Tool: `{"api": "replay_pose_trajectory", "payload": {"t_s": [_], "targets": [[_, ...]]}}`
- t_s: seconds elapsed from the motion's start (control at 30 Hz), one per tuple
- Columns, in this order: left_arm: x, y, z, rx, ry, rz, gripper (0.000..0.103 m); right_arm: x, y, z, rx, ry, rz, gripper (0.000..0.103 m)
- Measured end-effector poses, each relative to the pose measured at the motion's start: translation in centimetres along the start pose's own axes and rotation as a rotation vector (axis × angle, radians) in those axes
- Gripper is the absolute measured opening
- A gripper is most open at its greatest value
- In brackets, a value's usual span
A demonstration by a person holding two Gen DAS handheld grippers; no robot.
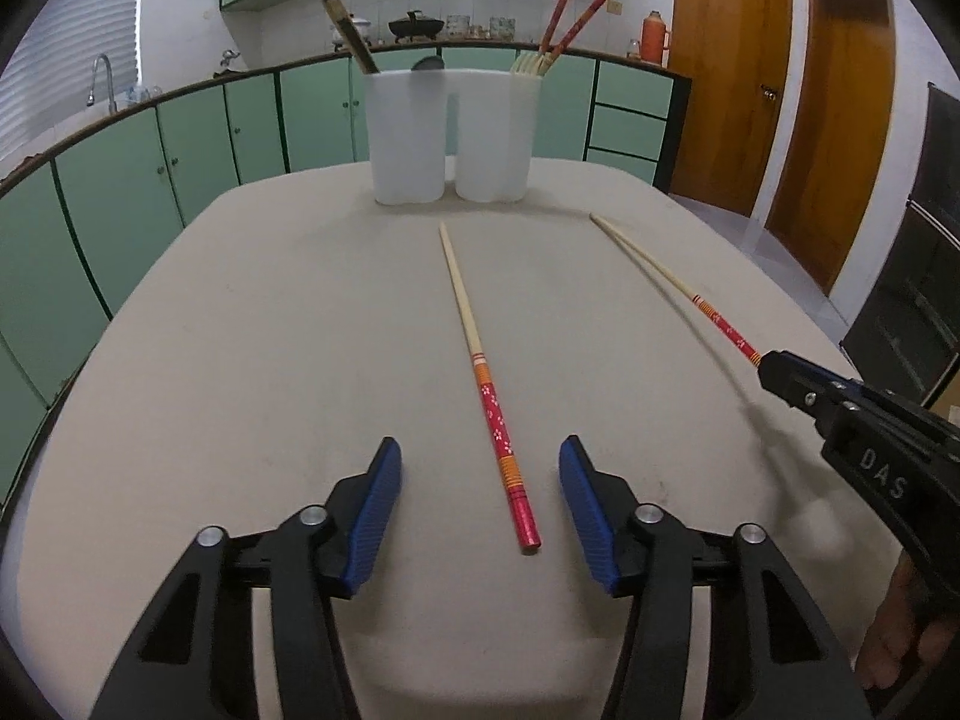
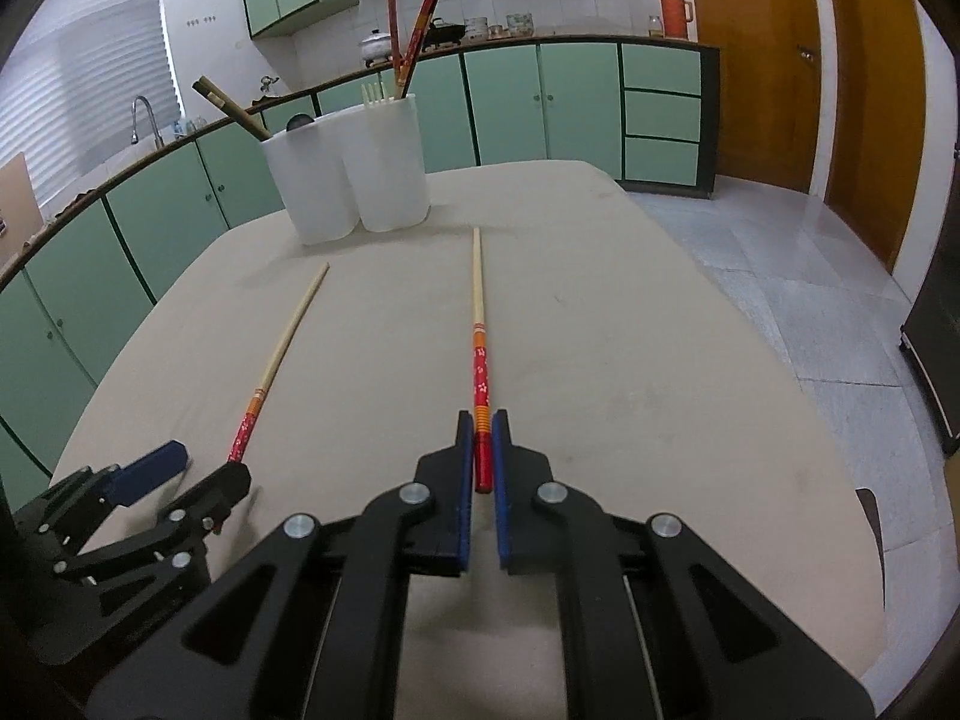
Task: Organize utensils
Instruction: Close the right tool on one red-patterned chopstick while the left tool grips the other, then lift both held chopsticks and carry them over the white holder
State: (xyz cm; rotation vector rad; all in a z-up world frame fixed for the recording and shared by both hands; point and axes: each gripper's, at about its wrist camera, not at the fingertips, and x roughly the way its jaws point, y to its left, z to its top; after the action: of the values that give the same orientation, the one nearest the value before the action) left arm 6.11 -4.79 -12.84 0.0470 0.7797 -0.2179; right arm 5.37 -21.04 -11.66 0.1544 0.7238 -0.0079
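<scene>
Right tool (image 2: 482, 420) clamped narrow on the red painted end of one chopstick (image 2: 478, 324), pale tip aimed at the far edge of the worktop (image 2: 660, 360); gripped at the thick end, presumably so the tip can lead into the holder. Whether that chopstick rests on the surface or hovers just above it cannot be told. Left tool (image 1: 480, 468) spread wide, pads to either side of the red handle of the second chopstick (image 1: 480, 372), apart from it on both sides; lying flat near the middle of the worktop, tip toward the far edge. Posture judged as a pre-grasp straddle, closing not yet done. White twin-compartment holder (image 1: 450, 132) upright near the far edge; dark-handled utensils (image 1: 345, 24) in its left compartment, red chopsticks (image 1: 567, 12) and pale forks (image 1: 531, 63) in its right one. Matching red pair there suggests the right compartment as the destination for both loose sticks.
</scene>
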Motion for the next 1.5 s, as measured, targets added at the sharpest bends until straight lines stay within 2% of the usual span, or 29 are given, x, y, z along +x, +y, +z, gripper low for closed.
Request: {"api": "replay_pose_trajectory", "payload": {"t_s": [0.2,0.43,0.47,0.63,0.77,1.03,1.3,1.5], "targets": [[0.0,-0.4,-0.4,0.024,0.004,0.016,0.039,0.0,-0.2,-0.1,0.014,0.004,0.004,0.005],[-0.1,-0.6,-0.6,0.035,0.001,0.013,0.009,-0.1,-0.3,-0.1,0.018,0.003,0.005,0.005],[0.0,-0.6,-0.5,0.034,0.001,0.016,0.008,-0.1,-0.2,0.0,0.019,0.002,0.004,0.005],[-0.2,-0.3,-0.3,0.016,-0.005,0.012,0.006,-0.2,-0.4,0.1,0.021,-0.002,0.0,0.005],[-1.2,-0.2,0.3,0.027,-0.04,0.023,0.006,-0.5,-0.3,0.4,0.012,-0.015,-0.003,0.005],[-5.2,0.0,3.3,0.079,-0.168,0.057,0.006,-2.5,-0.1,2.1,-0.03,-0.082,-0.003,0.005],[-8.5,0.9,7.1,0.047,-0.268,0.043,0.006,-5.6,0.0,4.9,-0.056,-0.178,0.02,0.005],[-9.9,1.5,8.4,0.035,-0.319,0.048,0.006,-7.1,0.0,6.6,-0.065,-0.22,0.034,0.005]]}}
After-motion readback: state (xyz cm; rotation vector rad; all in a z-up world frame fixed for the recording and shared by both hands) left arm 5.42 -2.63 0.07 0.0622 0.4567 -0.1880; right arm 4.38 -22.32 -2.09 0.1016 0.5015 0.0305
